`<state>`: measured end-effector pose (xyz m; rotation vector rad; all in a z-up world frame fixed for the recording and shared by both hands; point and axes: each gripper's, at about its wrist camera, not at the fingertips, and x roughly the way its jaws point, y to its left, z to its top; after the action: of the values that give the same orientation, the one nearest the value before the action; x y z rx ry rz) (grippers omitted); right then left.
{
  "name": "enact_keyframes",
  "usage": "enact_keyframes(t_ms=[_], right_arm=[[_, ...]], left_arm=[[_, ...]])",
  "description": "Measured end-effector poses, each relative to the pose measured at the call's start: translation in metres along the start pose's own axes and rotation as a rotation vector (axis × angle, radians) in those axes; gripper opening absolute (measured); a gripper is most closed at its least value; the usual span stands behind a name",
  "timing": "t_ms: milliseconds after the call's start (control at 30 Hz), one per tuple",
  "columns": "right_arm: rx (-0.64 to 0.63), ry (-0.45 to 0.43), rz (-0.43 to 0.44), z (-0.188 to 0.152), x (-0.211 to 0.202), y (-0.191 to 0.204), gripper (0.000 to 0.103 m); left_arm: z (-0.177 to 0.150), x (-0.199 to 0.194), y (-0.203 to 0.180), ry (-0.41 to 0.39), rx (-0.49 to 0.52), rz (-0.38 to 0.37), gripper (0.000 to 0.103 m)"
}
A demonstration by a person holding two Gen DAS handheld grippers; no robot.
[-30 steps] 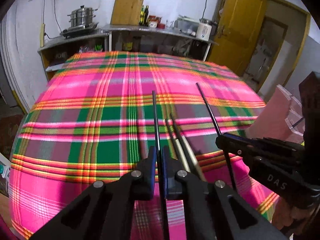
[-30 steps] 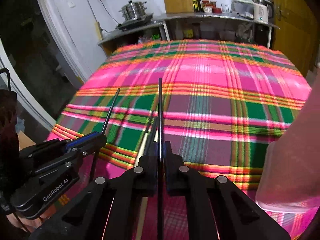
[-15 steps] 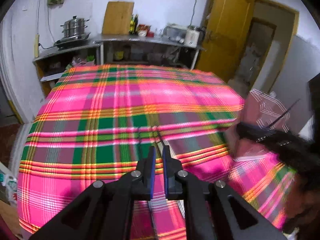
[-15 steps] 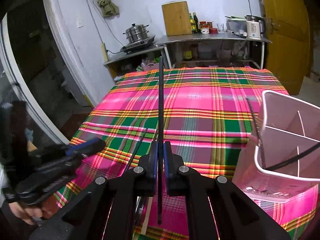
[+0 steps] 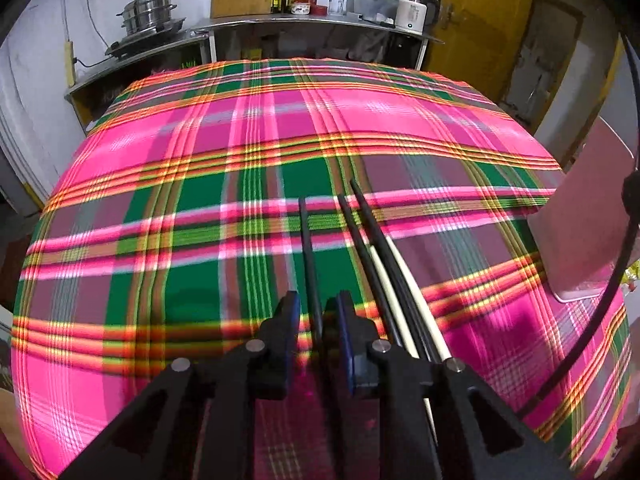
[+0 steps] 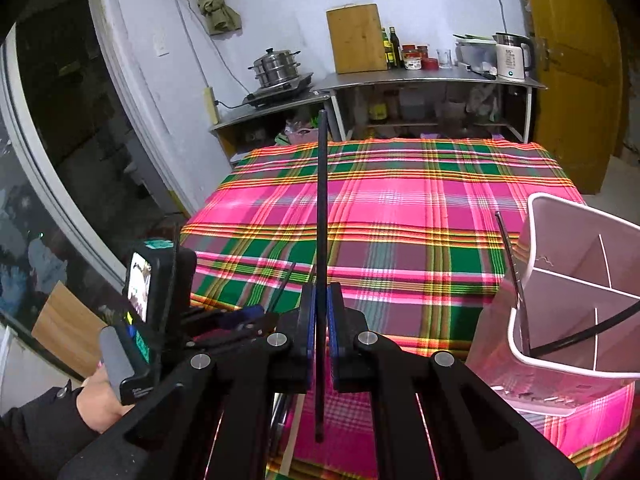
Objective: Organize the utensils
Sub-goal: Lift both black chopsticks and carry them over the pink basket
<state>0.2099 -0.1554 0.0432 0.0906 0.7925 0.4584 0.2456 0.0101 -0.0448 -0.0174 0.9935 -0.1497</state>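
My left gripper [image 5: 316, 312] is low over the plaid tablecloth [image 5: 192, 152], jaws slightly apart around a black chopstick [image 5: 307, 248] that lies on the cloth. Beside it lie several more chopsticks, black [image 5: 368, 236] and cream [image 5: 404, 276]. My right gripper [image 6: 321, 300] is shut on a black chopstick [image 6: 322, 208] and holds it upright above the table, left of the pink utensil holder [image 6: 576, 292]. Two black chopsticks [image 6: 512, 260] lean in the holder's compartments. The left gripper also shows in the right wrist view [image 6: 240, 316].
The pink holder [image 5: 588, 216] stands at the table's right edge in the left wrist view. A steel counter [image 6: 420, 76] with a steamer pot [image 6: 276, 66], cutting board, bottles and kettle [image 6: 512, 56] runs along the far wall. A yellow door [image 6: 572, 60] is at right.
My left gripper has let go of its chopstick, dropped back to the cloth and opened around another one. My right gripper has risen with its chopstick, now upright beside the holder.
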Motion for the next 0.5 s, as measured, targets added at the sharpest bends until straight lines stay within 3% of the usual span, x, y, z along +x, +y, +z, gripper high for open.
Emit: enact_keyframes(t_ms=[67, 133, 300, 500], right_arm=[[0.003, 0.001, -0.001, 0.000, 0.001, -0.001, 0.006], [0.005, 0.001, -0.002, -0.001, 0.000, -0.001, 0.006], [0.007, -0.004, -0.006, 0.000, -0.002, -0.003, 0.006], [0.010, -0.015, -0.008, 0.001, -0.009, -0.003, 0.006]], left_arm=[[0.003, 0.002, -0.002, -0.001, 0.013, 0.006, 0.019], [0.004, 0.003, -0.002, 0.000, 0.016, 0.006, 0.008], [0.005, -0.013, 0.001, -0.024, -0.010, -0.035, 0.007], [0.005, -0.064, 0.001, -0.117, -0.016, -0.085, 0.006]])
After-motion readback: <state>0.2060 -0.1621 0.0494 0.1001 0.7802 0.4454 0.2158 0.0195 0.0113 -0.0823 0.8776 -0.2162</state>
